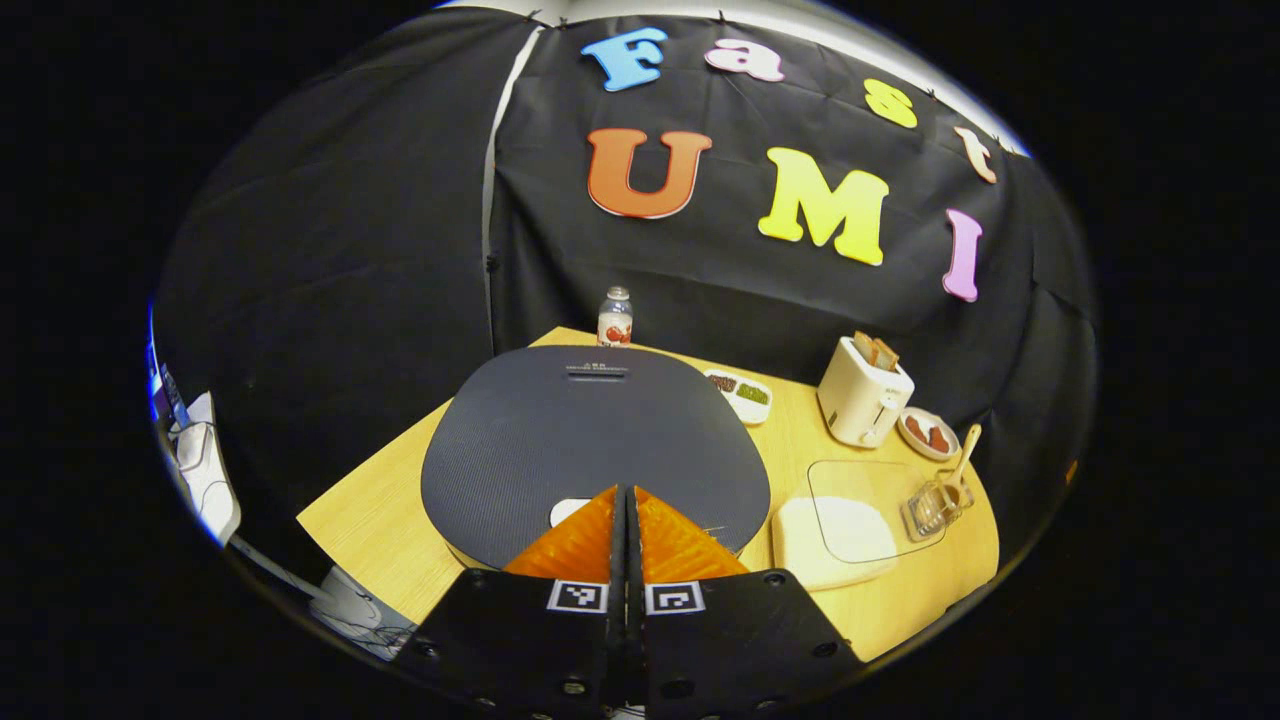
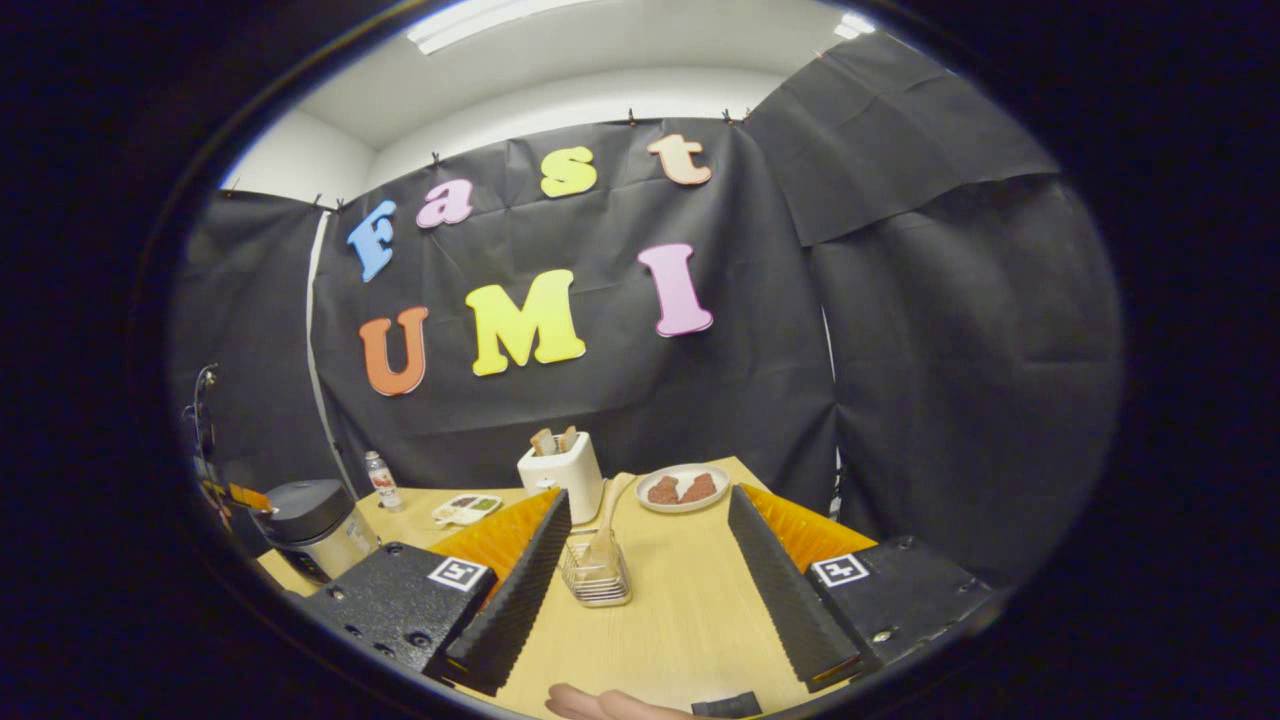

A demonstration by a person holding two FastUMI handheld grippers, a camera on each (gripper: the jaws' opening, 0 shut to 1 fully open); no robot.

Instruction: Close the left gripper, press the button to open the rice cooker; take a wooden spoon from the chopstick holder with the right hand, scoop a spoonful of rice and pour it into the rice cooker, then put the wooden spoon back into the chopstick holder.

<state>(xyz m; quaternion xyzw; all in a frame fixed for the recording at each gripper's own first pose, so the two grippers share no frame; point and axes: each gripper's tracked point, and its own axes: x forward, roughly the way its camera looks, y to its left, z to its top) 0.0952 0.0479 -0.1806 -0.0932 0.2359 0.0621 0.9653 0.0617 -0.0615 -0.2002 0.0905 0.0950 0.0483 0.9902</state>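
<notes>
On the left, the rice cooker (image 1: 595, 440) has its lid down; the left gripper (image 1: 626, 500), jaws pressed together, hovers over the button (image 1: 568, 511), seemingly not yet pressed. Rightward, the wooden spoon (image 2: 606, 520) stands untouched in the chopstick holder (image 2: 595, 575), with the right gripper (image 2: 645, 560) spread before it. Scooping, pouring and returning remain.

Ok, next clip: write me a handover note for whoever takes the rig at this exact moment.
Left gripper: shut, empty, over the front edge of the rice cooker, lid still down.
Right gripper: open, empty, facing the chopstick holder on the table.
Wooden spoon stands in the holder, untouched. Rice tub sits right of the cooker, its clear lid partly over it.
Done: left gripper closed.
Left: press the button, take the spoon, scoop rice, pour it into the cooker, return the spoon.
</notes>
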